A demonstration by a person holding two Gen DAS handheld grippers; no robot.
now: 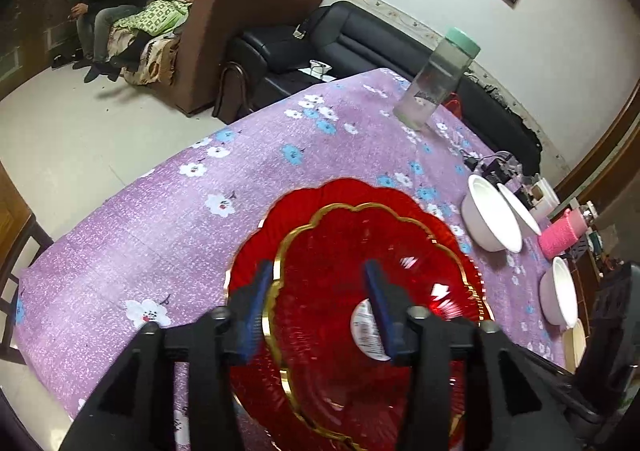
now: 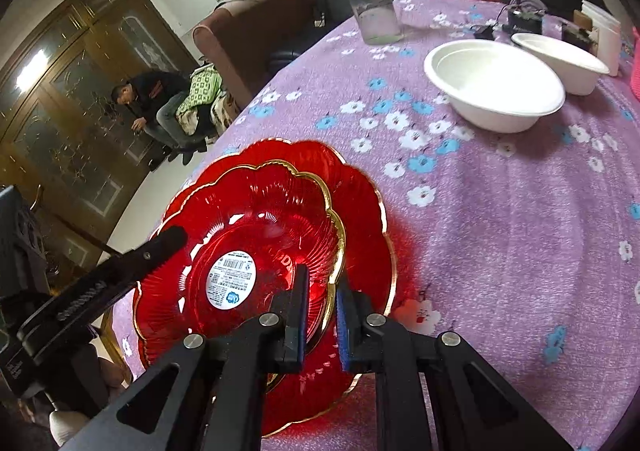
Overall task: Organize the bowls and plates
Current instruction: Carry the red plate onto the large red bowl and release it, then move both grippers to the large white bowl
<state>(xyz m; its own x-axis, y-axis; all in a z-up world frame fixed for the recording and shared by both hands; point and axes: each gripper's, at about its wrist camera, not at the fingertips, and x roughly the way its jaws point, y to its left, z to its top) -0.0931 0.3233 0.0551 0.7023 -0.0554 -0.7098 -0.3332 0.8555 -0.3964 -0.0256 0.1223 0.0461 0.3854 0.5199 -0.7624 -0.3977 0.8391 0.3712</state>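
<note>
Right gripper [image 2: 322, 315]: fingers narrow, pinching rim of smaller red plate [image 2: 256, 235].
Left gripper [image 1: 316, 307]: fingers wide, straddling the same rim.
Plates: smaller nested on larger red plate [image 2: 360, 187], bench [image 2: 500, 211] near edge.
White bowls [image 2: 494, 85]: well apart, far side.

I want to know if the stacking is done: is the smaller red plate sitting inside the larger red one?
Yes: in the right wrist view the smaller red plate lies nested on the larger red plate.
</note>
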